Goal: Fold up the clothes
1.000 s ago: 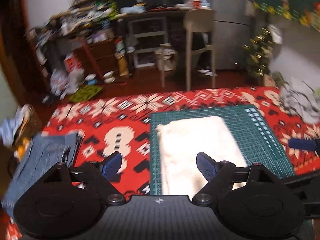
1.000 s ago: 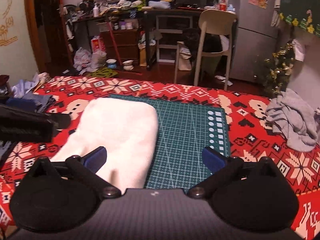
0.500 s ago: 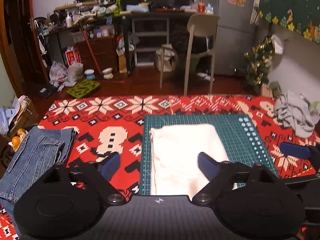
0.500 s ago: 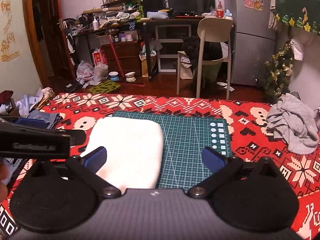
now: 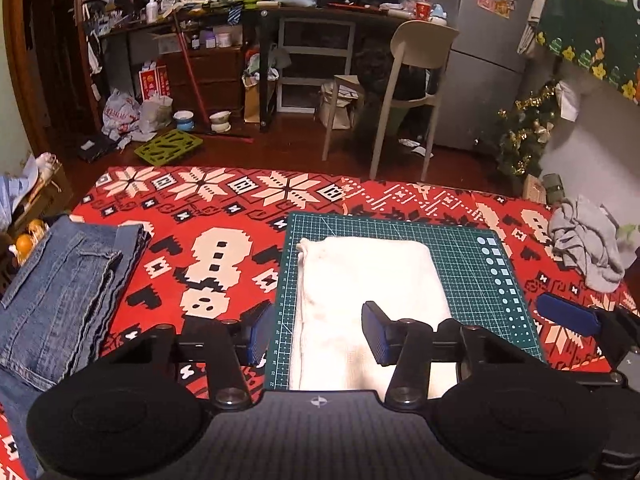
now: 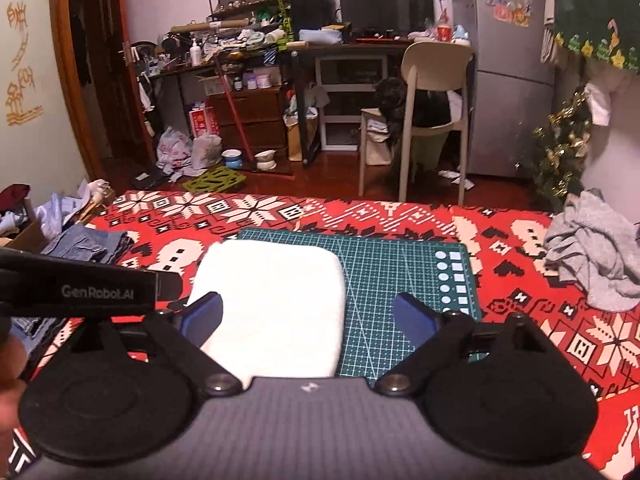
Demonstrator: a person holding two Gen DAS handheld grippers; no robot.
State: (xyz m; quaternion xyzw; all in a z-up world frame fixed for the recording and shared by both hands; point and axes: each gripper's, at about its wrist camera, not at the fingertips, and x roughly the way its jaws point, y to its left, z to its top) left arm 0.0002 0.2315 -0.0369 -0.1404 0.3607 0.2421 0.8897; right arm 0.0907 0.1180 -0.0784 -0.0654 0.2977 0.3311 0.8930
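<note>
One cream knitted garment (image 5: 368, 276), folded to a soft rectangle, lies on my green gridded cutting mat (image 5: 472, 280). It looks light and floppy; I'd pinch a near corner through all layers. Left gripper (image 5: 316, 334) and right gripper (image 6: 308, 316) hover with pads apart, holding nothing. Folded blue jeans (image 5: 60, 292) sit left, a crumpled grey garment (image 6: 592, 252) right.

Left gripper (image 5: 317, 334) hangs low over the near end of the folded white garment (image 5: 368, 280), jaws parted with nothing between them, one blue pad off the garment's left edge, the other above the cloth; right gripper (image 6: 307, 317) sits near the same end, jaws spread wider, empty, left pad over the garment, right pad beyond its right edge; a blurred patch at the right-wrist view's left rim may be the hand (image 6: 10, 364) holding the left tool.
</note>
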